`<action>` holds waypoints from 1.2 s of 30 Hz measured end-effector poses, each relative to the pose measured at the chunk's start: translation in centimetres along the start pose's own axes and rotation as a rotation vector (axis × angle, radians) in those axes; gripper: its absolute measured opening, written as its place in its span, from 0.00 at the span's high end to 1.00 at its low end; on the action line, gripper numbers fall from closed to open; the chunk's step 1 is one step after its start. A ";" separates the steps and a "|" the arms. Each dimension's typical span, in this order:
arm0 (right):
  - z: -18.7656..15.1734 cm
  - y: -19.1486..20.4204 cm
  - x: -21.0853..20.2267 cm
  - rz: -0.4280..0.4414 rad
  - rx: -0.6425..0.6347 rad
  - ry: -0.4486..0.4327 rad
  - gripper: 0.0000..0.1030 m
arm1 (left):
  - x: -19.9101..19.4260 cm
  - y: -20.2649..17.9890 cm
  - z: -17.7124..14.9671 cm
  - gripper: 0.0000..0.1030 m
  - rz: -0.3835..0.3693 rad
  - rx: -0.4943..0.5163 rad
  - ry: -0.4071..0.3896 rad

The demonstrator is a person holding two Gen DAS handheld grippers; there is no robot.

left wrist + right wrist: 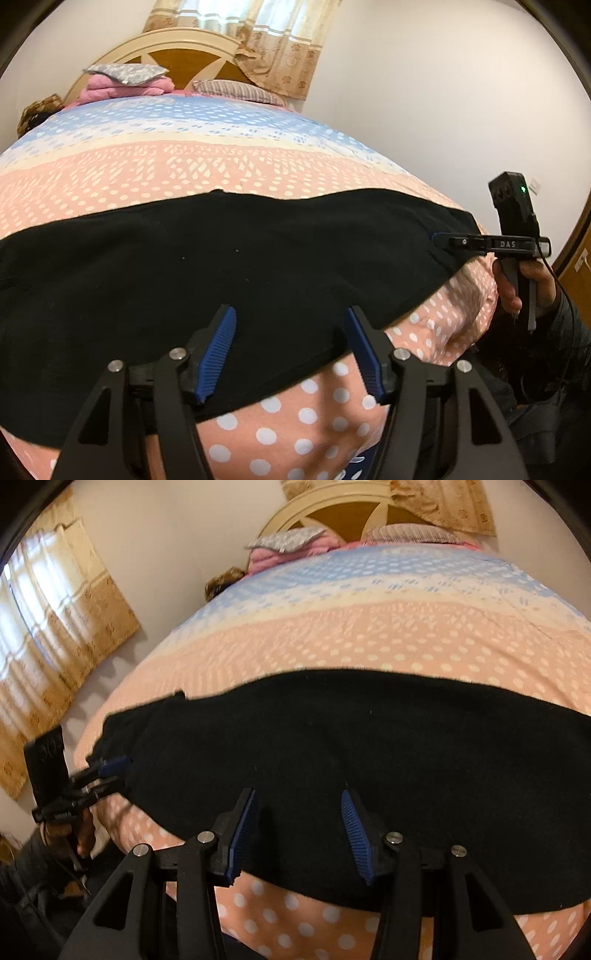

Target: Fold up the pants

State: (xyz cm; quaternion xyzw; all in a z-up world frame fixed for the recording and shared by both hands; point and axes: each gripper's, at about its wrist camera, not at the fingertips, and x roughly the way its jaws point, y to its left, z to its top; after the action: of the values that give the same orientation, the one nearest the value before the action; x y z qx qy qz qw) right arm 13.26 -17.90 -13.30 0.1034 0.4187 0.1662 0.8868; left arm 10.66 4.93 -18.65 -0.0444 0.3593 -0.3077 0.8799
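Left tongs (290,347) nearest in the left wrist view, blue ribbed pads (218,354) spread apart, nothing clamped between them. Black pants (221,280) under and between the pads, near hem crossing the gap; contact with the cloth not possible to judge. Right tongs (299,834) likewise parted in the right wrist view, blue pads over the near edge of the pants (351,768), no fabric pinched.

Pants laid flat as a long dark band across the near part of the bed (303,424), running side to side, lying on the pink dotted sheet. Pink sheet with white dots showing below the near hem, draping over the bed's edge.

At the right rim of the left wrist view, the other tongs (441,240) seen side-on at the pants' right end, held by a hand (517,284) in a dark sleeve. At the left rim of the right wrist view, the left tongs (110,771) at the pants' left end, slightly blurred.

Beyond the pants, sheet bands of pink, cream and blue. Farther, a pink folded blanket (125,88) with a grey pillow (123,72) on top, and a striped pillow (236,90). Behind those, a cream and wood headboard (173,48), then patterned curtains (280,44) and a pale wall (443,103).
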 end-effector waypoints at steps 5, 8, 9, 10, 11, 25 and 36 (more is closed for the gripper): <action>-0.5 -2.1 -4.2 -0.024 0.051 -0.108 0.52 | -1.0 0.2 0.2 0.37 0.063 -0.013 -0.031; -1.0 -6.0 -8.5 -0.147 0.097 -0.182 0.52 | -1.4 0.8 0.5 0.30 0.124 -0.017 -0.056; -1.2 -8.1 -10.1 -0.185 0.141 -0.202 0.52 | -1.6 1.2 0.6 0.29 0.148 -0.022 -0.066; -1.5 -9.8 -11.3 -0.209 0.184 -0.220 0.52 | -1.7 1.4 0.7 0.29 0.160 -0.026 -0.070; -2.0 -11.9 -12.8 -0.245 0.238 -0.248 0.52 | -1.8 1.7 0.8 0.29 0.168 -0.031 -0.071; -9.2 -26.3 -18.9 -0.392 0.666 -0.291 0.52 | -1.1 3.5 0.3 0.29 0.256 -0.071 -0.050; -8.9 -25.8 -16.4 -0.374 0.635 -0.269 0.47 | -1.1 3.5 0.0 0.29 0.262 -0.069 -0.040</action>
State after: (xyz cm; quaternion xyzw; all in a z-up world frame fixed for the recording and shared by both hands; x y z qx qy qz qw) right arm 1.99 -47.54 -15.61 0.3155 0.3410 -0.1514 0.8725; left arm 11.91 8.40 -19.04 -0.0333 0.3547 -0.1765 0.9176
